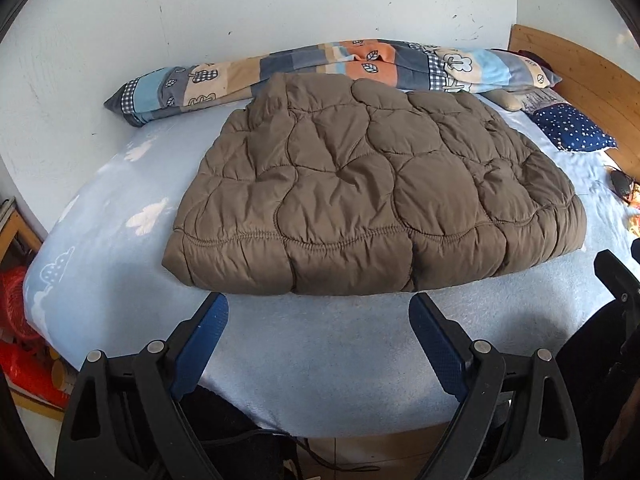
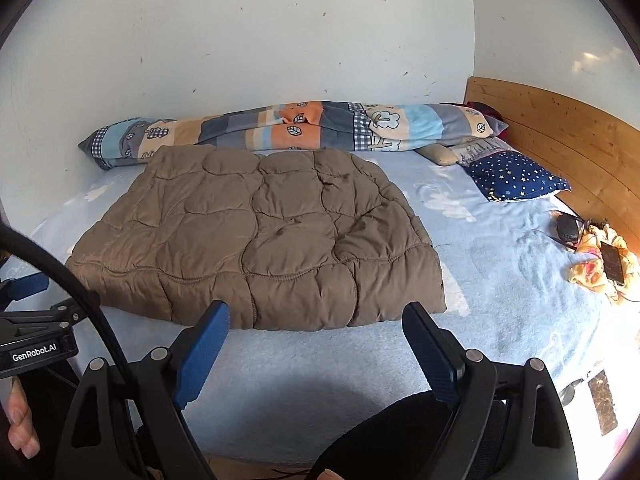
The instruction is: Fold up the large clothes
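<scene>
Brown puffer: quilted jacket (image 1: 360,200) folded into a fat rectangle, lying flat on the bed, its elastic-stitched hem edge facing the cameras
Where it sits: roughly mid-bed, far edge right up against the rolled blanket, near edge just ahead of both sets of fingertips
Bed: pale blue fleecy sheet (image 1: 320,360) with white cloud prints
Left gripper (image 1: 318,328): jaws spread wide, nothing between them, blue pads hovering over bare sheet just short of the jacket's near edge
Right gripper (image 2: 316,338): same deal, wide apart and holding nothing, tips close to the jacket's hem; can't tell if the left pad touches the fabric
Back wall: patchwork blanket (image 2: 288,128) with leaf and tree prints, rolled long against the white wall
Right side: navy star pillow (image 2: 516,178) near the wooden headboard (image 2: 560,128), well apart from the jacket
Clutter: yellowish cloth (image 2: 600,268) with a dark phone-like slab on it, by the headboard
Hand: person's fingers (image 2: 20,428) show at the lower left of the right view
</scene>
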### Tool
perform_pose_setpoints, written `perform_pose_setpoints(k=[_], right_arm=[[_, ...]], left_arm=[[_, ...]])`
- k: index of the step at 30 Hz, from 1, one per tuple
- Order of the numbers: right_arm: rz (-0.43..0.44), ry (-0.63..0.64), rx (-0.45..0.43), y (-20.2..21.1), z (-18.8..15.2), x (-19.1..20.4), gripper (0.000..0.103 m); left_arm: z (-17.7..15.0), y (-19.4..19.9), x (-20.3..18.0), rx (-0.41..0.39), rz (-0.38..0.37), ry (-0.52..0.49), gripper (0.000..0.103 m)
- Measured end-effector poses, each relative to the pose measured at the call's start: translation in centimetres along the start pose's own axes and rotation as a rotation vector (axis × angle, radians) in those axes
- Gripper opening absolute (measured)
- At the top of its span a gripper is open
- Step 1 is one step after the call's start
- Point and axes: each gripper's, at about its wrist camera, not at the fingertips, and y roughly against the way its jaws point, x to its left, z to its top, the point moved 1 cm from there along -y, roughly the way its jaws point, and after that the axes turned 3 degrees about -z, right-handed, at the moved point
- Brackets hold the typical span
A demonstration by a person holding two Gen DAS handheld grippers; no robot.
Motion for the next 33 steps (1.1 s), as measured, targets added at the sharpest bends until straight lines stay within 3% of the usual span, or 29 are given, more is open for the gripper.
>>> perform_pose_setpoints(k=[33], right_arm=[[0.001, 0.027, -0.009, 0.22, -0.23, 0.27, 0.091]], left_arm=[[-0.43, -0.26, -0.82, 0.025, 0.063, -0.072, 0.092]])
